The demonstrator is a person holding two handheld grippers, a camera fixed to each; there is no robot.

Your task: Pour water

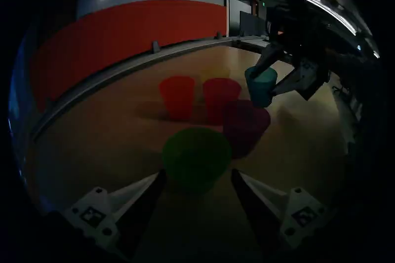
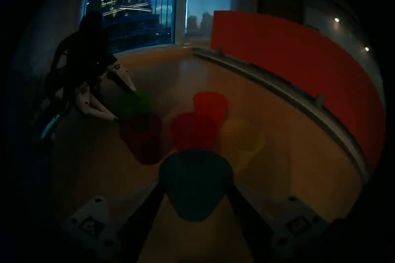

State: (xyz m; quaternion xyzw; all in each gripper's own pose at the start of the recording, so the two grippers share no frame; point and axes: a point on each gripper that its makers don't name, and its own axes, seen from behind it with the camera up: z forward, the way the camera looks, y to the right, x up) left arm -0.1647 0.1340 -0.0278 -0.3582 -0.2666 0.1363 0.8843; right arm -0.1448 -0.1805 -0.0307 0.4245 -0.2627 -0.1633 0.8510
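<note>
Left gripper view: green cup (image 1: 197, 157) pinched between left gripper (image 1: 197, 173) tips, mid-table (image 1: 98, 130); contents too dark to tell. Right gripper (image 1: 264, 81) clamps teal cup (image 1: 260, 88) upright, just beyond maroon cup (image 1: 244, 126).
Right gripper view: teal cup (image 2: 197, 184) gripped close, level; left gripper (image 2: 124, 104) holds green cup (image 2: 136, 105).

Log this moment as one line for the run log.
task: pour water | right hand-held gripper: shut on teal cup | left hand-held gripper: fingers flank green cup, grip unclear
</note>
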